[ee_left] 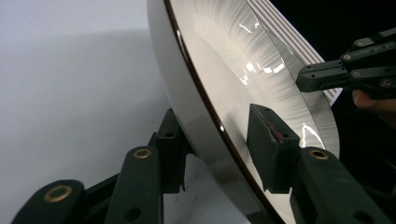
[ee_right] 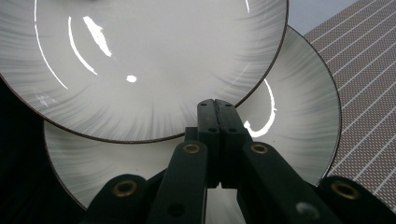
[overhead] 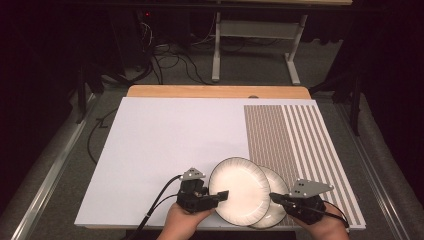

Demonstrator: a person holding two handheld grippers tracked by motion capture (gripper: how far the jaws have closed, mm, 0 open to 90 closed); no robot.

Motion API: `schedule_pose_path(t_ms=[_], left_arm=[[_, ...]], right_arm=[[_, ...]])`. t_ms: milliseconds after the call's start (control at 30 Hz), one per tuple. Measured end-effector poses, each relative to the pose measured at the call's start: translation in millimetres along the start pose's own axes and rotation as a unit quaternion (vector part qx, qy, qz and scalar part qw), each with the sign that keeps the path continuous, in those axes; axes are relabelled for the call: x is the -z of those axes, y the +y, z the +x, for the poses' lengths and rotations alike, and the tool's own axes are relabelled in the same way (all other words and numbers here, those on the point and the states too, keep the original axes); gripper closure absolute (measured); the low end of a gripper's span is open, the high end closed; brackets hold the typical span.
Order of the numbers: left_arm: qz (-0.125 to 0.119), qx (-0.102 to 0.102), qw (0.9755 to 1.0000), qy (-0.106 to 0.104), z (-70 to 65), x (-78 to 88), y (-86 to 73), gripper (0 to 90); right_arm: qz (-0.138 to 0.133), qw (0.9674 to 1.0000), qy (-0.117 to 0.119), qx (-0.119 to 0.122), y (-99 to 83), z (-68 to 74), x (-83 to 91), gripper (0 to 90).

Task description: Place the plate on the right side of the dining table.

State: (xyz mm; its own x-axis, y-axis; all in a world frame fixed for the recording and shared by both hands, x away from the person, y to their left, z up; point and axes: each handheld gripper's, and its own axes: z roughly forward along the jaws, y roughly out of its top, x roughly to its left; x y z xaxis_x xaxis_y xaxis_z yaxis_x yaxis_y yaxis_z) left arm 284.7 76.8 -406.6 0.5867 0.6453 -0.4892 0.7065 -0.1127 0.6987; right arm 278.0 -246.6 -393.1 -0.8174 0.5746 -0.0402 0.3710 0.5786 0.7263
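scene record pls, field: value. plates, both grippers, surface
upper plate: white, dark rim, overlaps the lower plate, its left side raised
lower plate: same style, partly covered by the upper plate
left gripper: fingers clamped on the upper plate's rim, one above and one below
right gripper: fingers pressed together over the lower plate; contact with it cannot be told
surface: white board with a striped panel at its right
plate position: near edge of the board, straddling the white and striped areas

White board [overhead: 165, 145] with striped panel [overhead: 295, 150] on wooden table [overhead: 215, 91]; cables [overhead: 170, 62], metal stand [overhead: 255, 45] on grey floor behind
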Motion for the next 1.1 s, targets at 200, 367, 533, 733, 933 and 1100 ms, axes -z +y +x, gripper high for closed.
schedule_pose_path(t_ms=[200,367,533,733,933,1100], left_arm=[[-0.007,0.023,0.9995,-0.019,5.7,0.5,-1.2,63.0],[-0.013,0.032,0.9991,-0.024,7.6,1.3,-1.7,64.3],[-0.024,0.033,0.9988,-0.028,8.2,4.4,-1.0,66.9],[-0.045,0.032,0.9981,-0.026,9.5,10.3,1.0,70.3],[-0.069,0.022,0.9971,-0.022,11.9,18.9,4.0,74.1],[-0.093,0.01,0.9955,-0.014,14.3,26.9,6.7,75.5]], right_arm=[[-0.016,0.9998,-0.005,-0.006,0.7,-1.1,4.4,90.0],[-0.036,0.999,-0.021,-0.016,0.4,-4.4,10.3,88.5],[-0.06,0.997,-0.04,-0.029,-1.5,-11.7,17.3,84.1],[-0.078,0.9933,-0.063,-0.058,-5.1,-18.6,23.6,75.9],[-0.091,0.9889,-0.09,-0.076,-9.9,-25.2,28.7,64.2],[-0.098,0.9862,-0.103,-0.084,-11.6,-27.6,31.8,56.8]])
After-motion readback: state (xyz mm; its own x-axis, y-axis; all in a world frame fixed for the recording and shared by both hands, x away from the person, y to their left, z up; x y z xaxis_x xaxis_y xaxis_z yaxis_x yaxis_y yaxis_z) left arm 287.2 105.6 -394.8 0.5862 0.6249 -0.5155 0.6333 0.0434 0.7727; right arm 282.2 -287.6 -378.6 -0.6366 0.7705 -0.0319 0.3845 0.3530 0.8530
